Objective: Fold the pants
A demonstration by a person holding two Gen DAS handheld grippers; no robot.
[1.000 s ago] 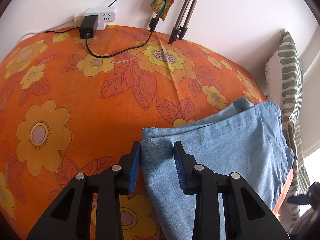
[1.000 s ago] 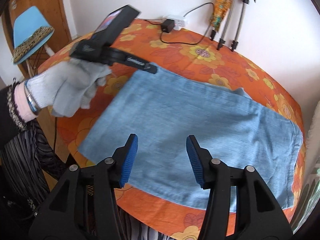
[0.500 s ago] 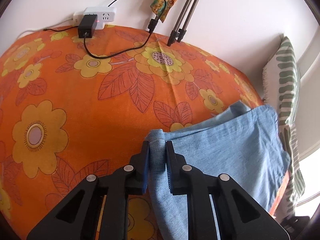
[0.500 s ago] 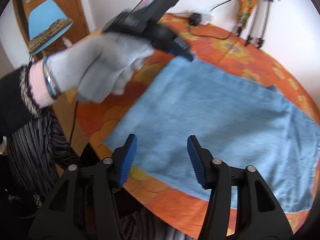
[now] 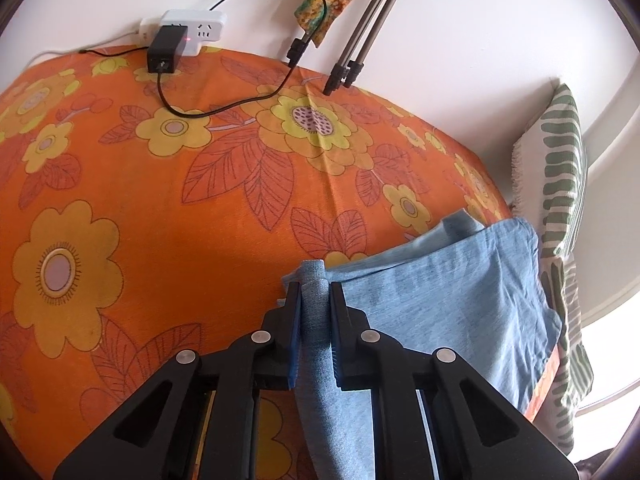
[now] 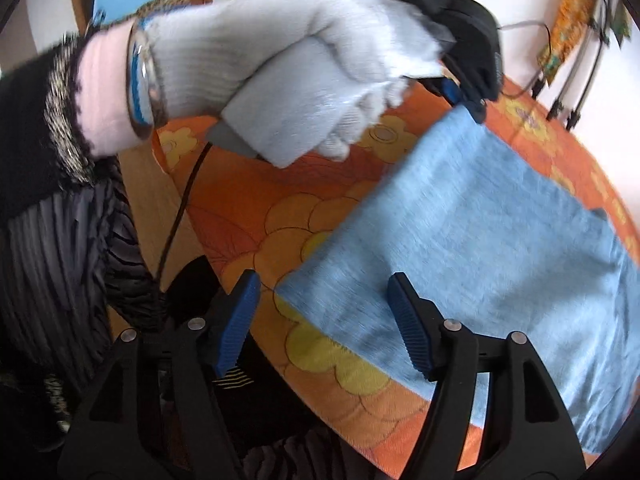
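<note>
The light blue pants lie flat on the tabletop, which is draped in an orange floral cloth, with a power strip and tripod legs against the white wall. The left hand-held gripper, in a gloved hand, has pinched a bunched far corner. The right hand-held gripper hangs over the near corner, its jaws just widening and gripping nothing.

Pants: light blue, thin woven fabric, already folded into broad rectangle. Lies flat on bench, long axis running from near-left edge toward far right. Far-left corner pinched up into narrow raised ridge. Far-right end shows stacked layers, lower layer peeking past upper edge.
</note>
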